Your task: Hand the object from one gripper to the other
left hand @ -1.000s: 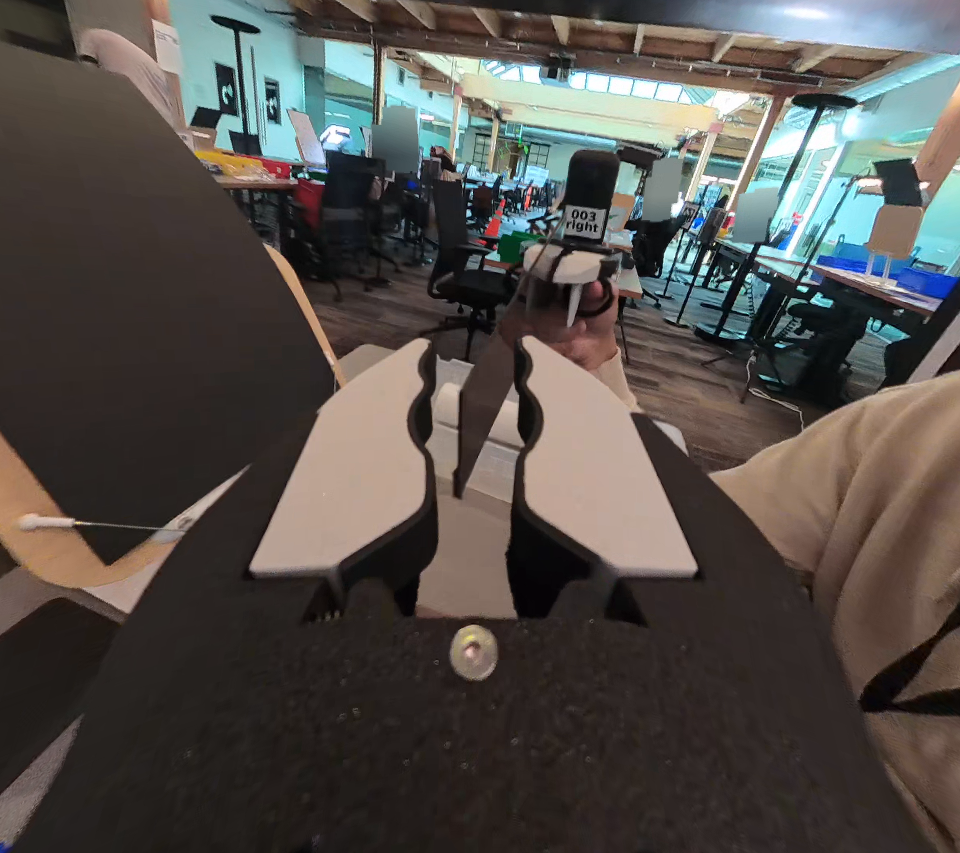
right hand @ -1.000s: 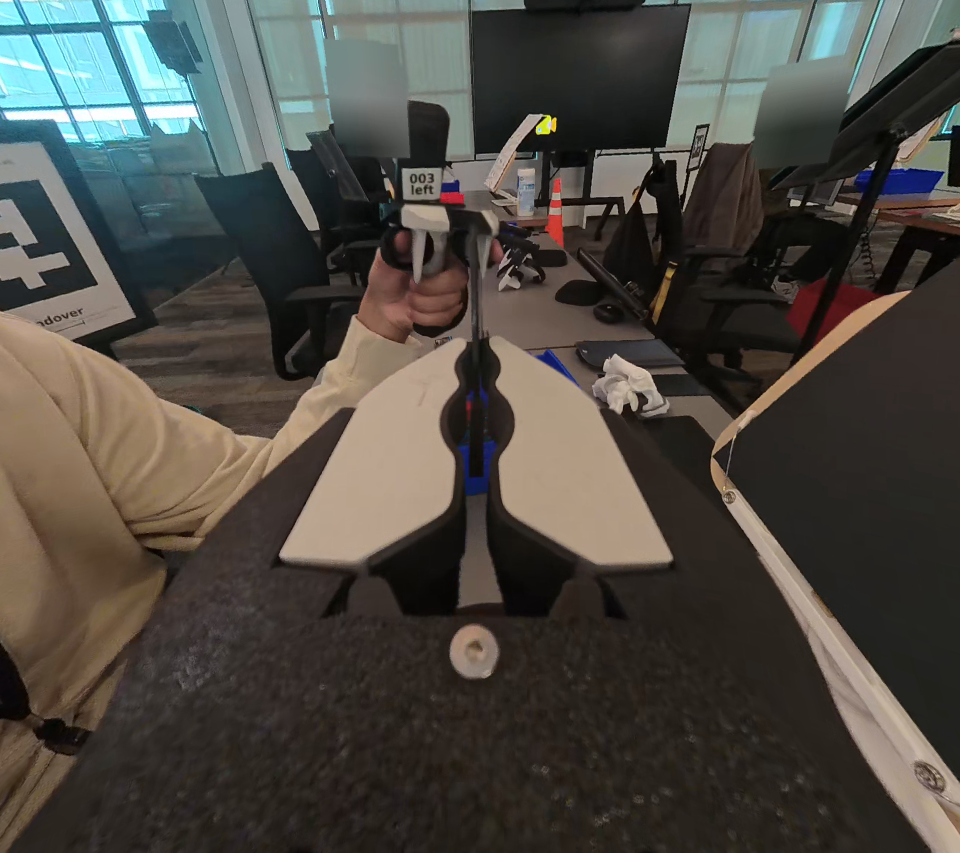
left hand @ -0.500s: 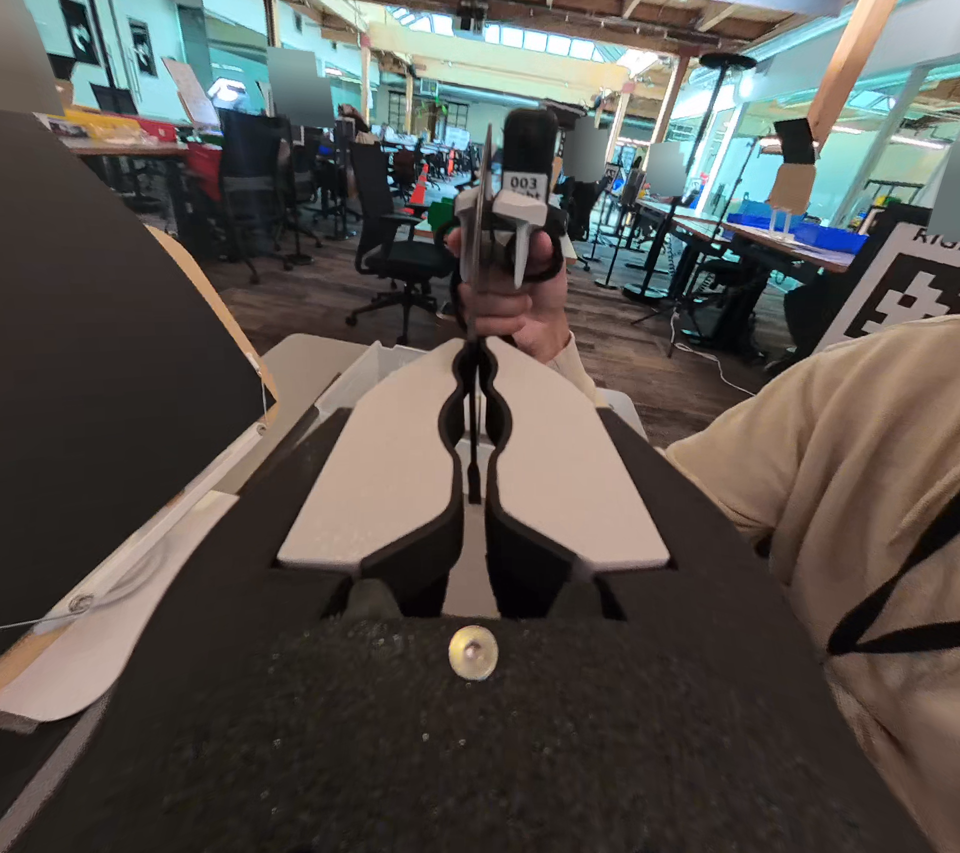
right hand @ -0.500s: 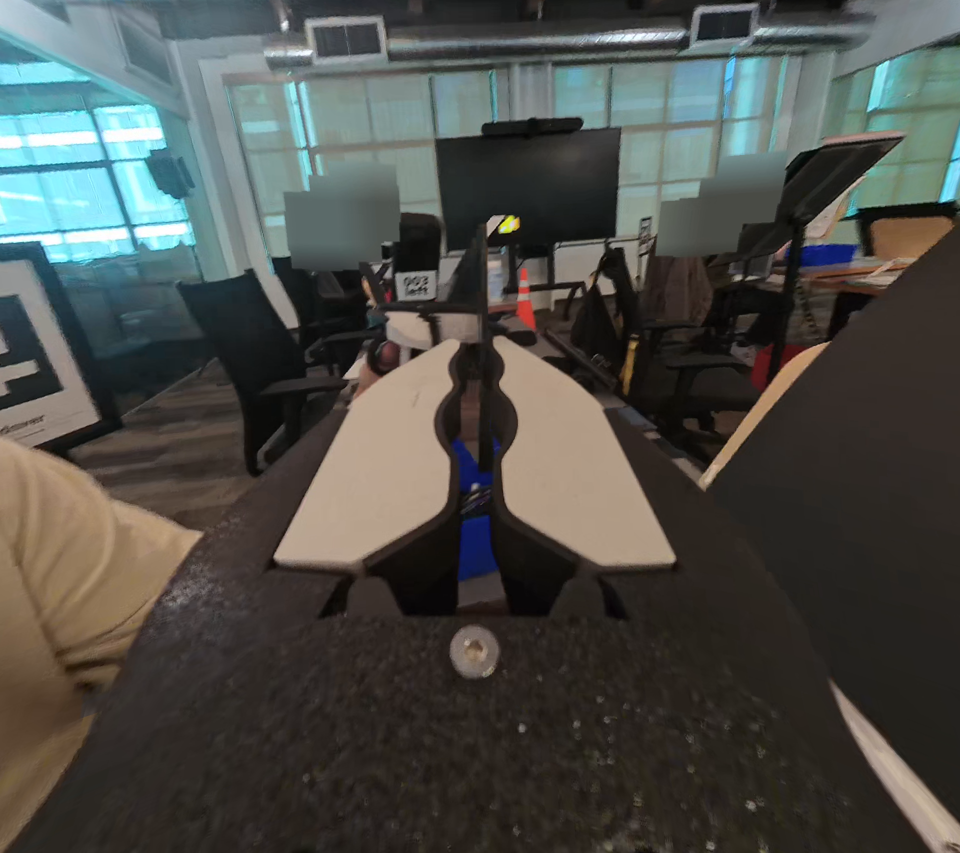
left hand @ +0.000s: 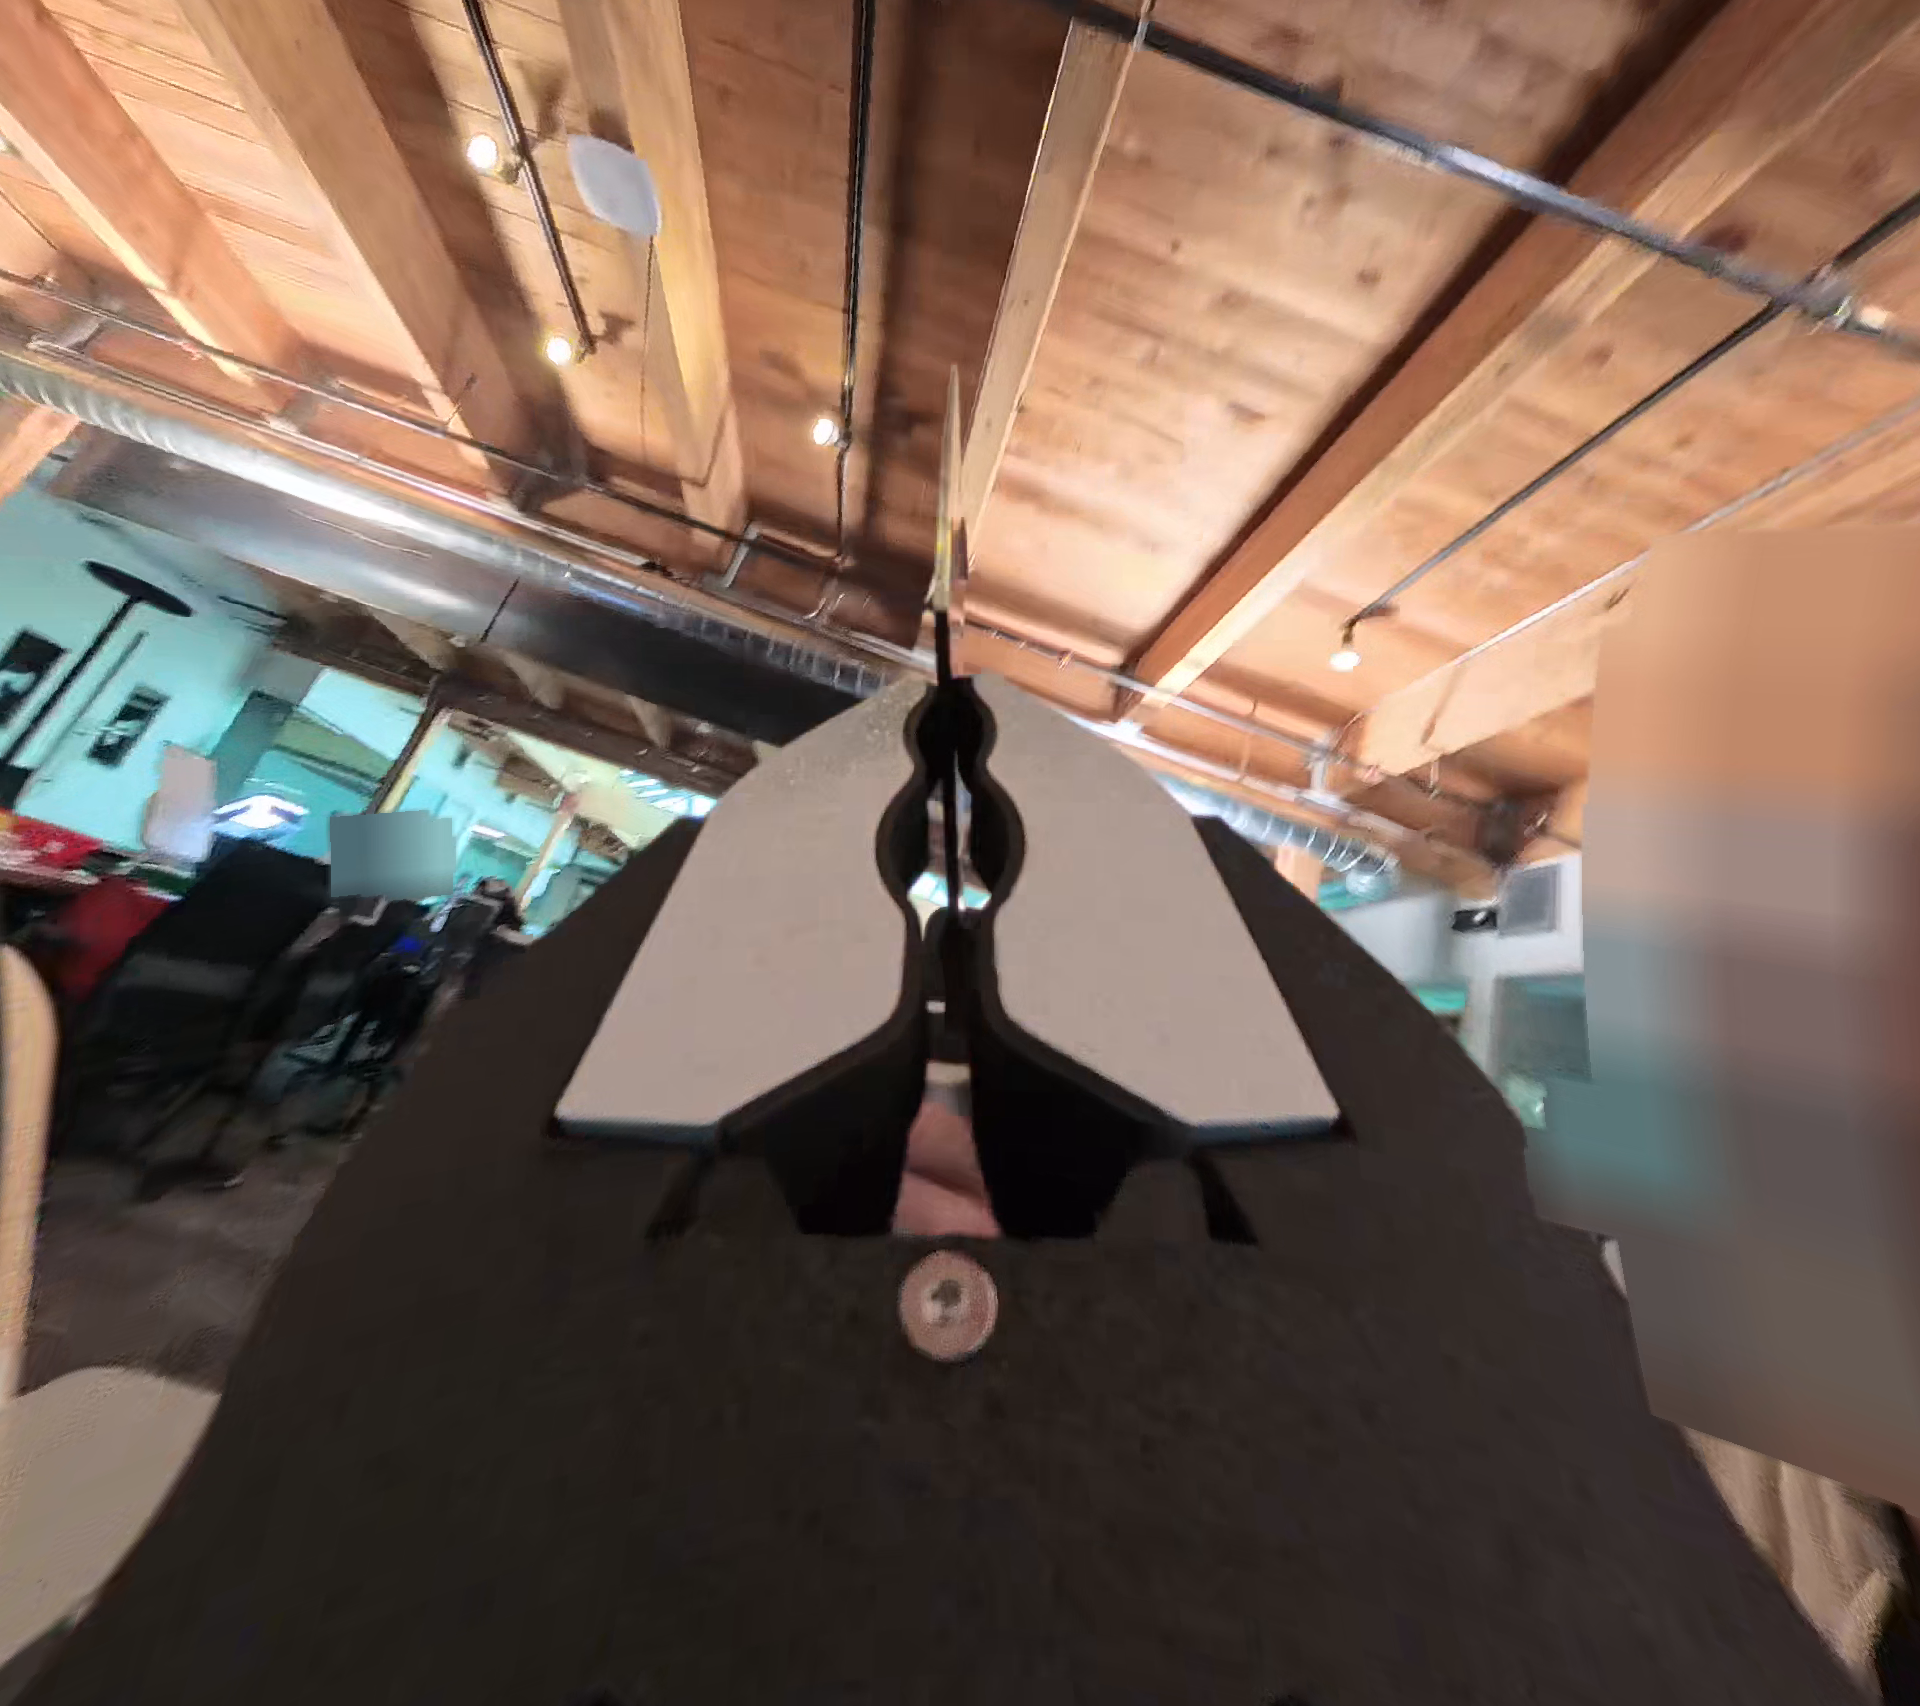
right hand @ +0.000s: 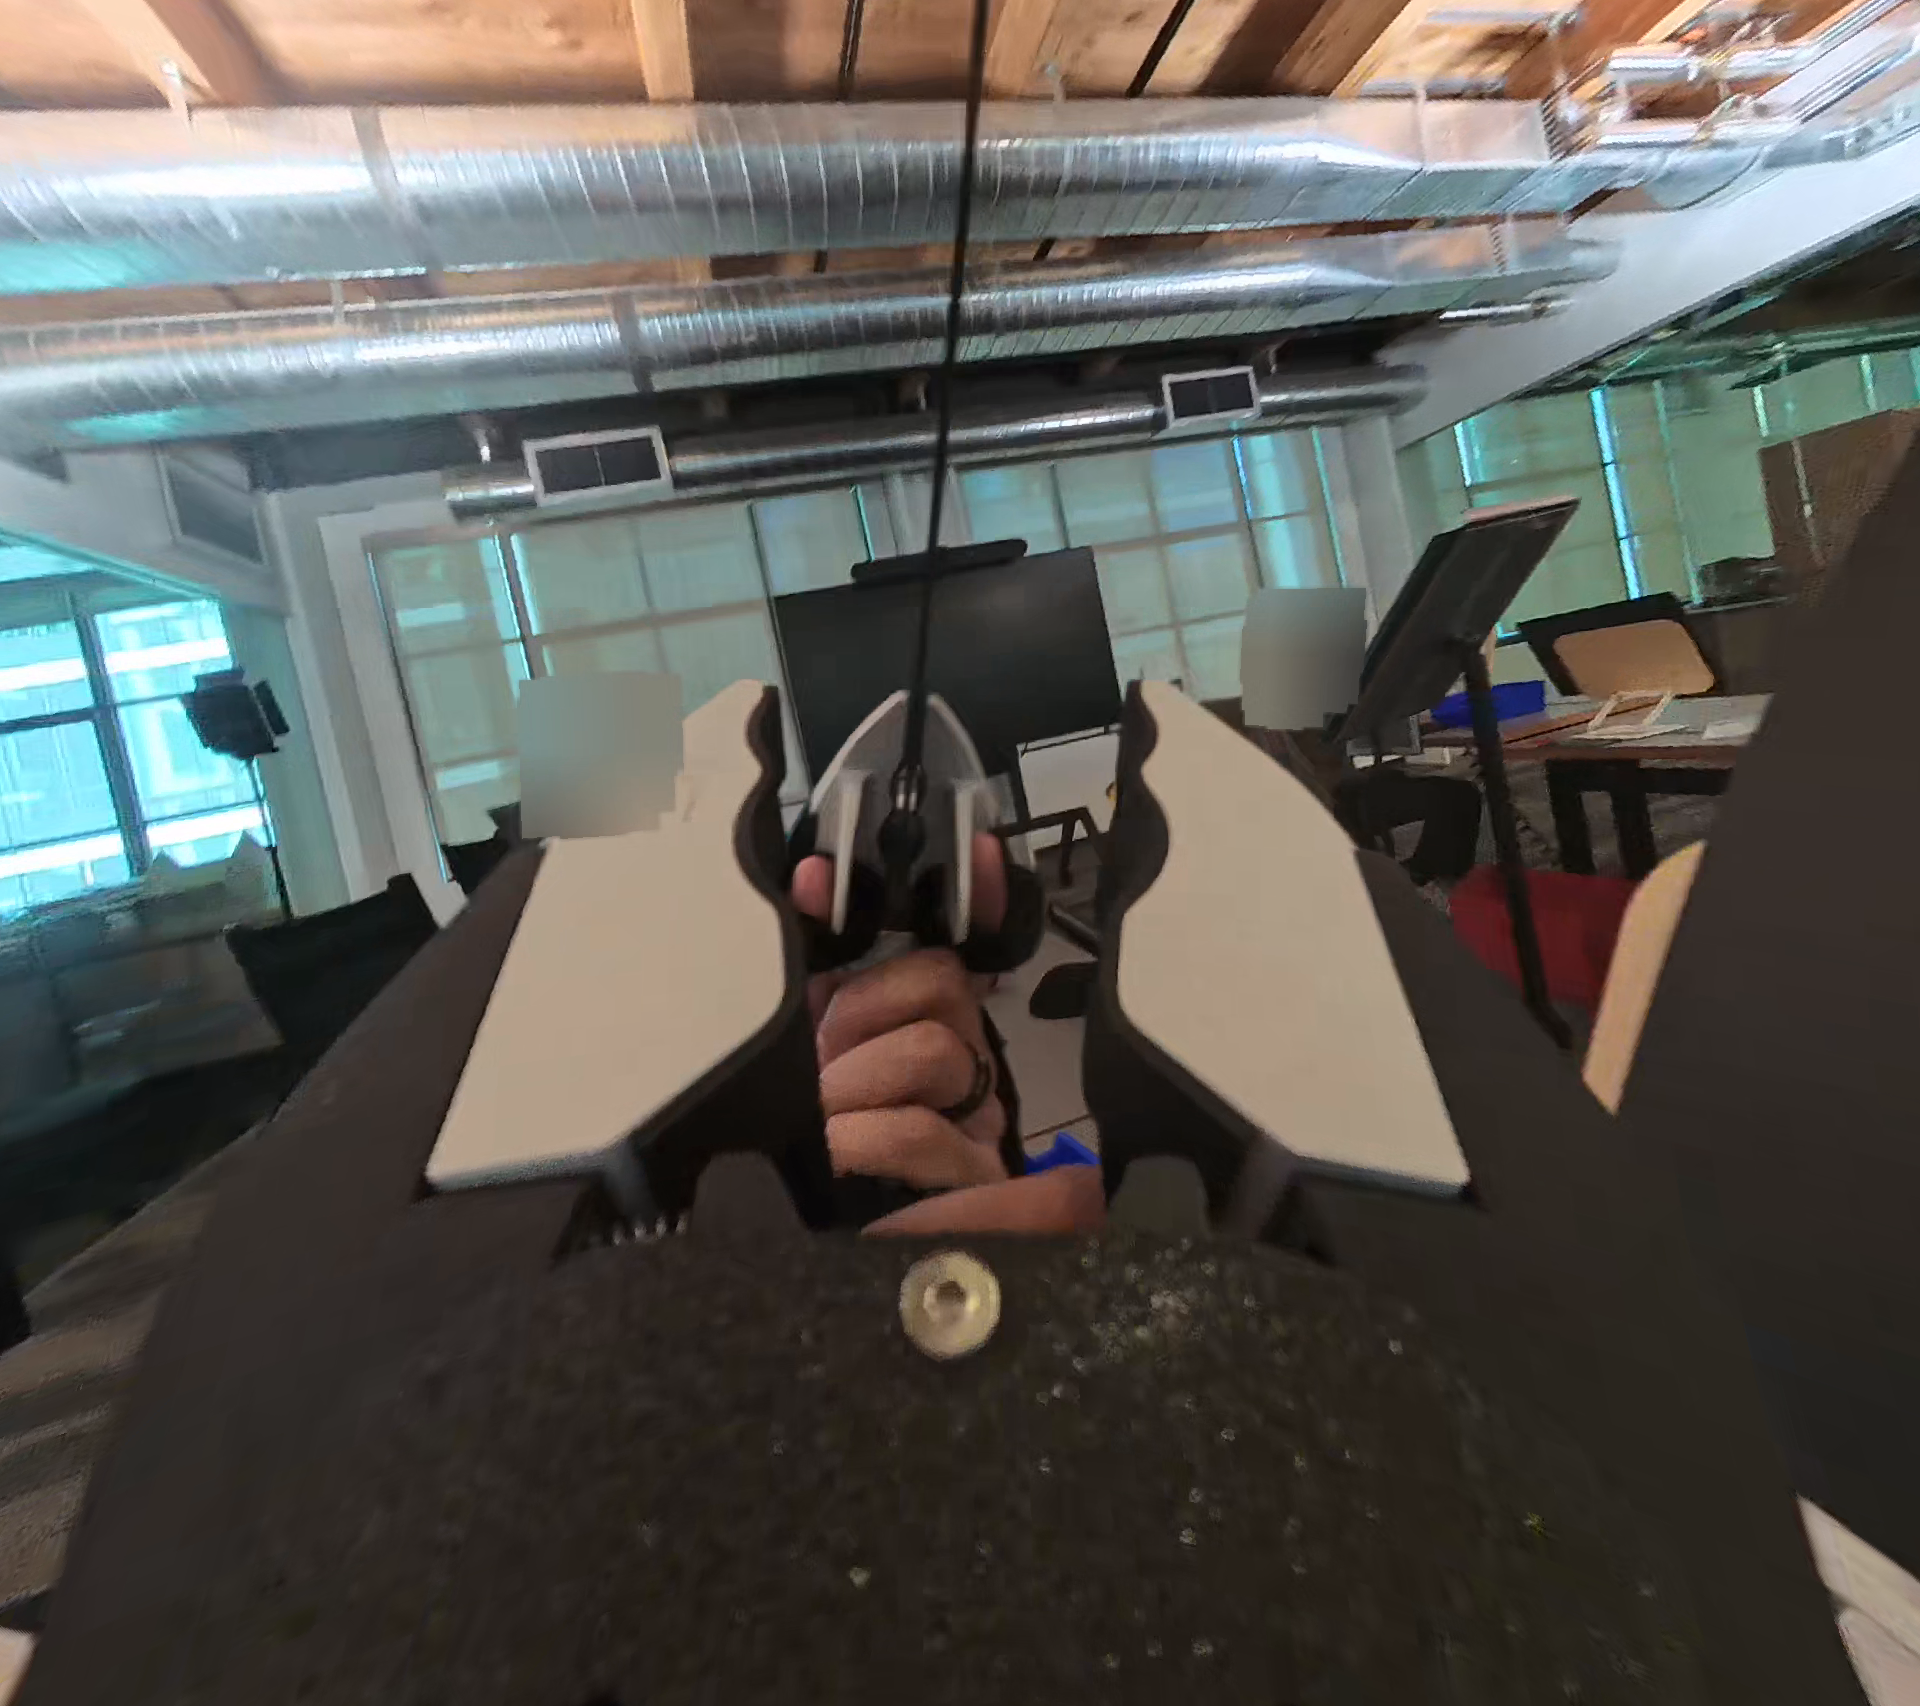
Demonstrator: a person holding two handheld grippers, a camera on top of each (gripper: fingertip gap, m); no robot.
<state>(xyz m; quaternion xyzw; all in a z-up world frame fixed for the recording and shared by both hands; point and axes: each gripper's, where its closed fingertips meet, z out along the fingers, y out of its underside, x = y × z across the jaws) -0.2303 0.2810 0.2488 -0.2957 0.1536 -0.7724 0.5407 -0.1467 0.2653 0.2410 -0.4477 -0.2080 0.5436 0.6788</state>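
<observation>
Pinching a thin flat object (left hand: 948, 503) between its tips, the left gripper (left hand: 948, 695) has its two pale fingers (left hand: 790, 908) pressed together; seen edge-on, the object runs from the tips toward 12 o'clock against the wooden ceiling (left hand: 1351, 202). In the right wrist view the right gripper (right hand: 943, 711) stands spread wide and holds nothing, its pale fingers (right hand: 623, 960) well apart at 9 and 3 o'clock of the gap. Through that gap the left gripper shows farther off, gripped by a hand (right hand: 914, 1074) at 6 o'clock beneath it, with the object rising from it as a dark thin line toward 12 o'clock, past the silver ducts (right hand: 727, 181). What the object is cannot be told.
</observation>
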